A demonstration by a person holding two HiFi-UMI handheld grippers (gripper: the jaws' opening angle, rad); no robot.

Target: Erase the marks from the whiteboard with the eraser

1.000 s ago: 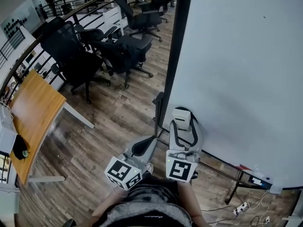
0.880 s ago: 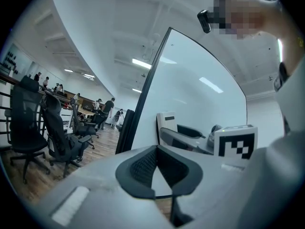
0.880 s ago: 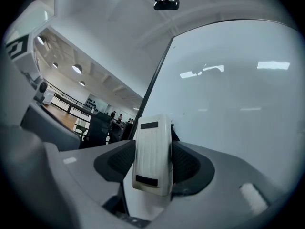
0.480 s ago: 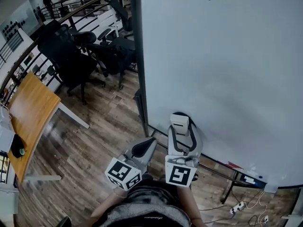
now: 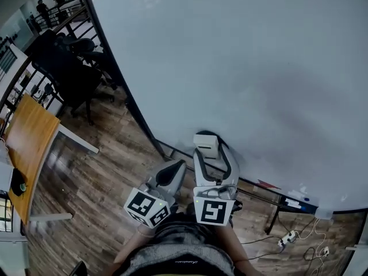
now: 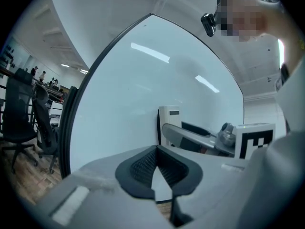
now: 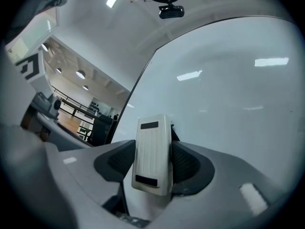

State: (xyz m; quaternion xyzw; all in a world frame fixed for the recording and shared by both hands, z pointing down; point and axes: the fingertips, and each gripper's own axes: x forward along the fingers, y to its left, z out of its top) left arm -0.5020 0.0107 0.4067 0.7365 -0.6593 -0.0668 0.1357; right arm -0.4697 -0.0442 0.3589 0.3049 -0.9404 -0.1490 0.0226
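The whiteboard (image 5: 259, 68) fills the upper right of the head view. It looks almost clean, a faint speck or two at most, so I'd judge little remains to wipe. The right hand-held gripper (image 5: 210, 153) is clenched on the eraser (image 7: 153, 154), low centre near the board's bottom edge; whether it touches is unclear. The left hand-held gripper (image 6: 155, 149) is closed on nothing.

We see the whiteboard (image 5: 259, 68) as a pale grey-white sheet with a black frame. The eraser (image 7: 152, 147) is cream-white, with two small dark bars on its back. The left gripper (image 6: 156, 168) and right gripper (image 7: 152, 162) are light grey with black ribbed pads (image 6: 143, 163) — each marker cube (image 5: 146, 207) bears black-and-white squares. We note brown floor planks (image 5: 109, 171), an orange-brown desk (image 5: 29, 142) and black office chairs (image 5: 63, 68).
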